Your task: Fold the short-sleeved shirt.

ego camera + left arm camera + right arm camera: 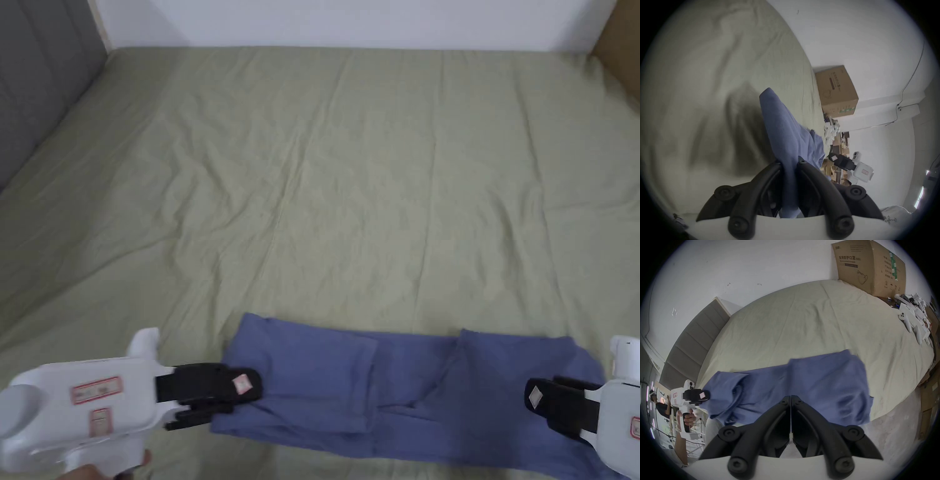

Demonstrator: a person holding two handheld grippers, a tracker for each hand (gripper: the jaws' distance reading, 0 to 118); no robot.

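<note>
The blue short-sleeved shirt (406,387) lies as a long, narrow band along the near edge of the bed, sleeves folded in. My left gripper (247,387) is at its left end, jaws shut on a bunch of the cloth. In the left gripper view the shirt (779,123) rises out from between that gripper's (790,162) jaws. My right gripper (532,395) is at the right end. In the right gripper view the jaws (791,396) are closed together, tips in the shirt's (818,378) near edge. The left gripper (705,396) shows there too, held by a hand.
A pale green sheet (350,175) covers the bed, wide and wrinkled beyond the shirt. A grey headboard (37,81) stands at the left and a cardboard box (867,267) at the far right corner. White controllers and parts (912,324) lie past the bed's right edge.
</note>
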